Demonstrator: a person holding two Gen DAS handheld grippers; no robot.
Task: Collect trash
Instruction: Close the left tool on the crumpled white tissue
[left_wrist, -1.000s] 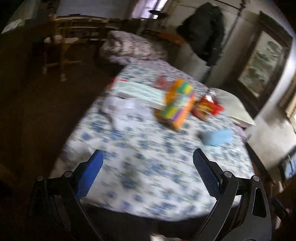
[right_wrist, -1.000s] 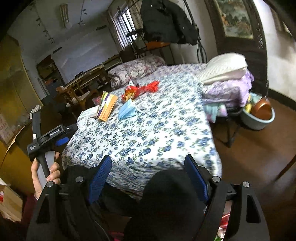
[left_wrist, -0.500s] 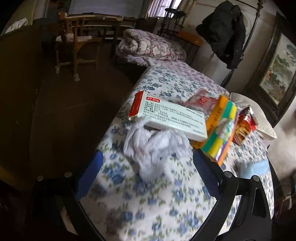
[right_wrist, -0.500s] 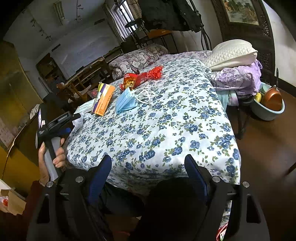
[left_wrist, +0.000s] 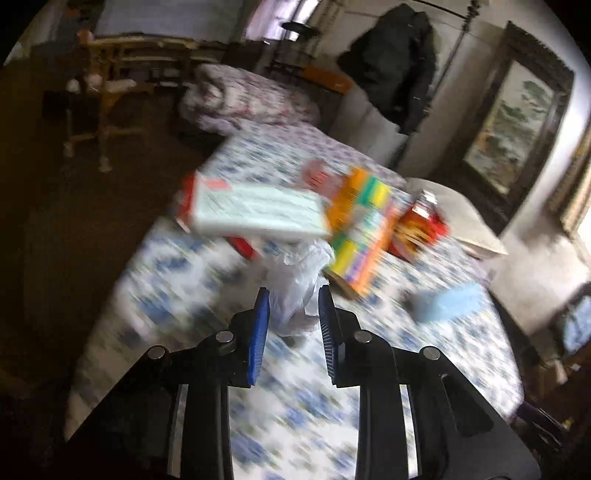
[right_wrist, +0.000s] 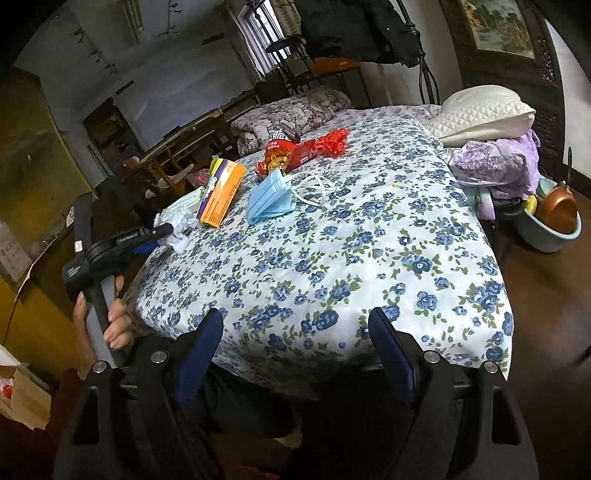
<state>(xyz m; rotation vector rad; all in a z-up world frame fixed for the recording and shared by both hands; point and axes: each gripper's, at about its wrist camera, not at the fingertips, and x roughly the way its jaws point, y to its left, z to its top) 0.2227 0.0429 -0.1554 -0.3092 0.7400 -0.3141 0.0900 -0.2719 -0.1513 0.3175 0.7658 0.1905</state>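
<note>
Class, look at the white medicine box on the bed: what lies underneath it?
The white medicine box overlaps a crumpled white tissue, which the left gripper pinches. A red edge shows beneath; anything else under it is hidden.

- The left wrist view is smeared by motion blur: the floral bedspread (left_wrist: 207, 288) and the boxes lose their detail.
- The right wrist view is sharp.
- Daylight enters from a window (right_wrist: 258, 33) at the far wall; the floor and corners lie dim.
- Fisheye bending and black vignette mark every edge.
</note>
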